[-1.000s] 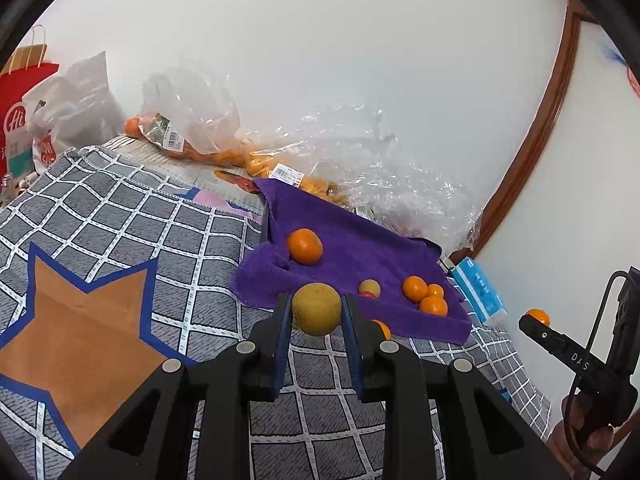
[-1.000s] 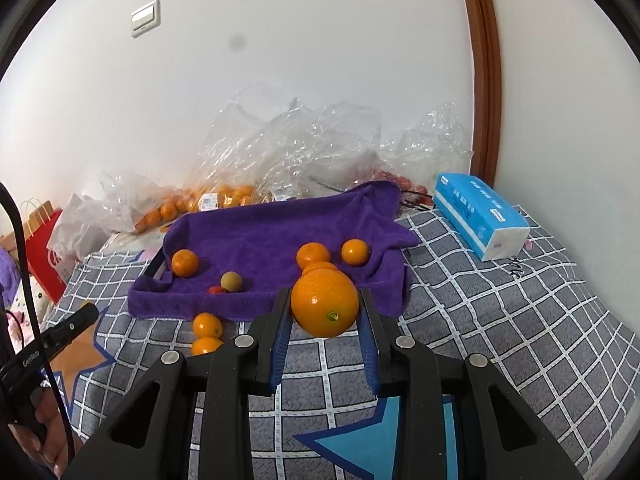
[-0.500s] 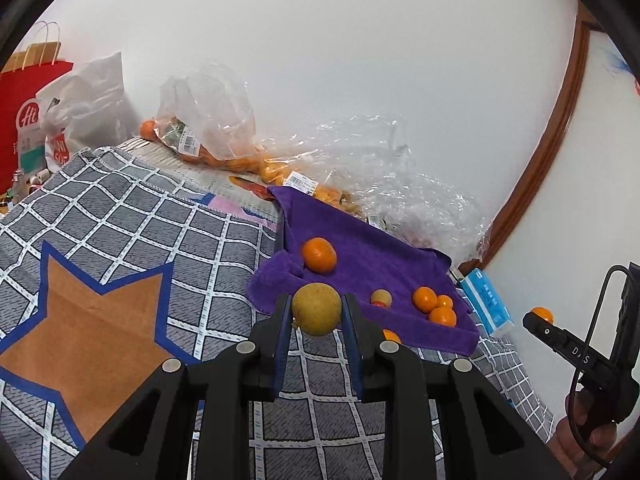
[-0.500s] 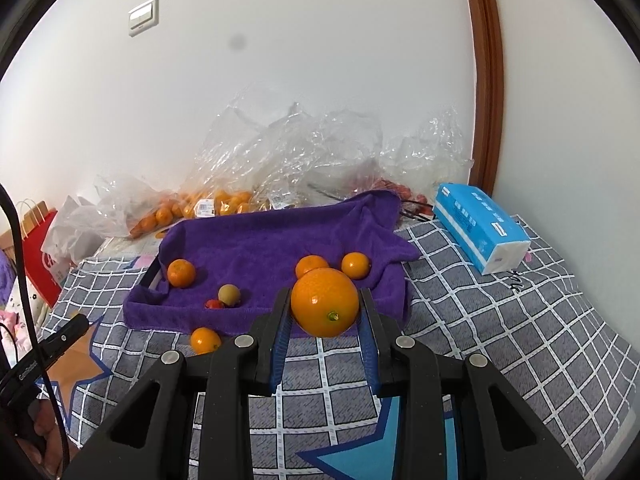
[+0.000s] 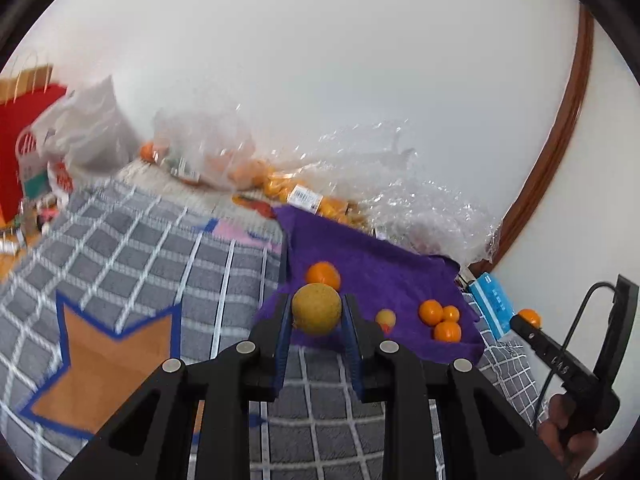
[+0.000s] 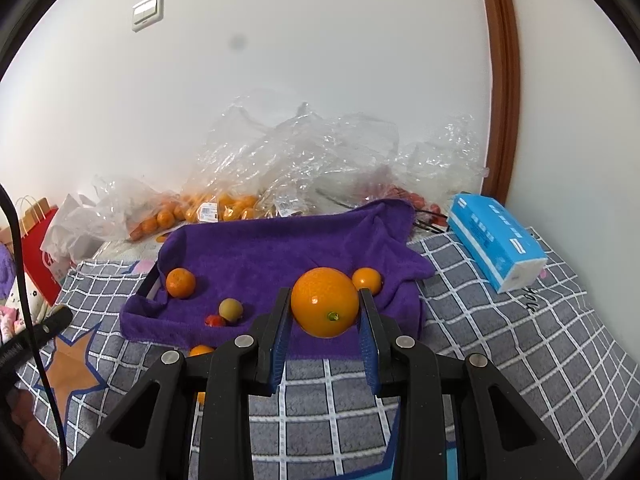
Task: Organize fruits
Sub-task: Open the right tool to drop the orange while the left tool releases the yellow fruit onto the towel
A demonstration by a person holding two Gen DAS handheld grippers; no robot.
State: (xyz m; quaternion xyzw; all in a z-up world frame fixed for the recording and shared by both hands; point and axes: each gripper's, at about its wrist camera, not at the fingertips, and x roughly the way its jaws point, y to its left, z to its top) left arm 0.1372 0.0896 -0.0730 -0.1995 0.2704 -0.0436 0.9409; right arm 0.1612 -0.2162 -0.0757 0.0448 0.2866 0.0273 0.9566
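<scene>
While held: left gripper [image 5: 316,310] fingers clamp a yellow-brown fruit [image 5: 316,309]; right gripper [image 6: 325,308] fingers clamp an orange [image 6: 324,307].
Done: several fruits on the purple towel [image 6: 272,248].
Left: both held fruits to place, likely.

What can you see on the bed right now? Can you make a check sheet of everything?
Surface: grey checked blanket with star patches.
Job's things: purple towel over a tray; on it a small orange, another, a small brownish-green fruit and a tiny red fruit. One orange lies off the towel.
Clutter: crumpled clear plastic bags, some holding oranges; blue tissue pack; red paper bag.
Grippers: left tongs shut on a round yellow-brown fruit; right tongs shut on a big orange.
Cables: black cable at the left edge.
Surroundings: white wall, light switch, brown door frame.
</scene>
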